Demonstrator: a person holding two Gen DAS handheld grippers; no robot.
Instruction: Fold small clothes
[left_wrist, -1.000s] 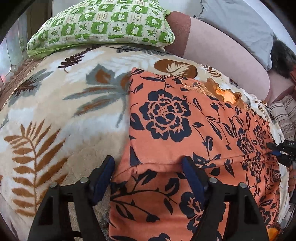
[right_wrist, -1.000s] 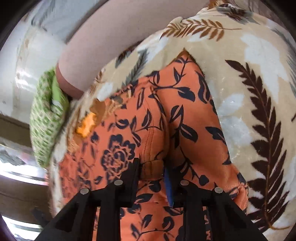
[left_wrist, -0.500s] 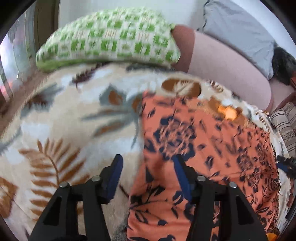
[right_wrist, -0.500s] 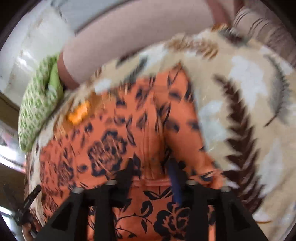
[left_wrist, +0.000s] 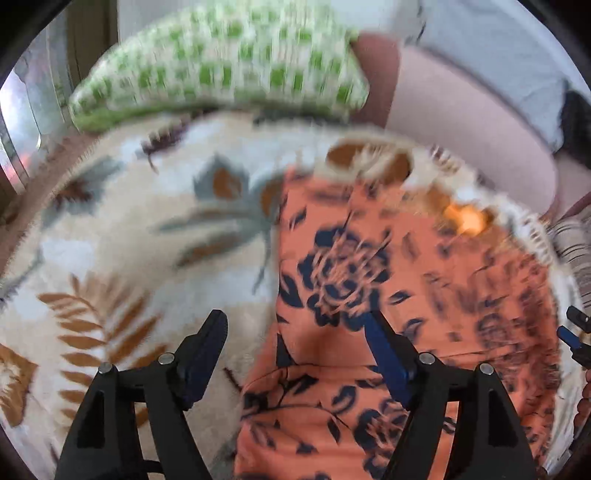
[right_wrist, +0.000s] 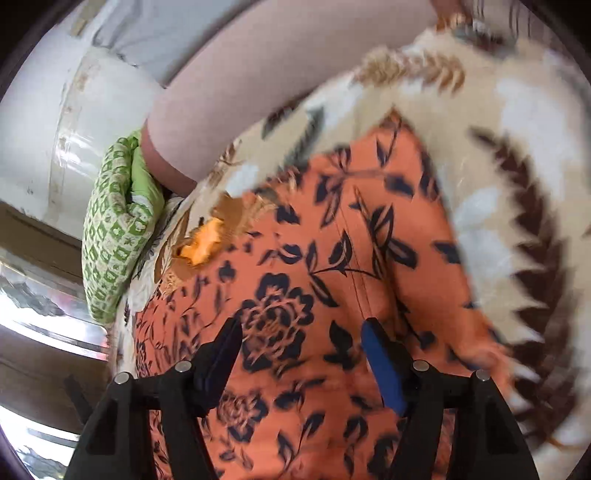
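Observation:
An orange garment with a dark blue flower print (left_wrist: 388, 295) lies spread on a cream leaf-patterned blanket (left_wrist: 129, 258); it also shows in the right wrist view (right_wrist: 314, 295). My left gripper (left_wrist: 295, 328) is open and empty above the garment's near left edge, where a fold shows. My right gripper (right_wrist: 301, 336) is open and empty above the garment's other end. Its tip shows at the right edge of the left wrist view (left_wrist: 574, 332).
A green-and-white checked pillow (left_wrist: 221, 70) lies at the far end of the blanket, next to a pink bolster (left_wrist: 461, 118). The blanket (right_wrist: 517, 184) extends past the garment on both sides. A small orange patch (right_wrist: 207, 240) shows at the garment's far edge.
My right gripper has opened and let go of the garment. Both grippers have pulled back and up from the cloth, and the garment lies flatter.

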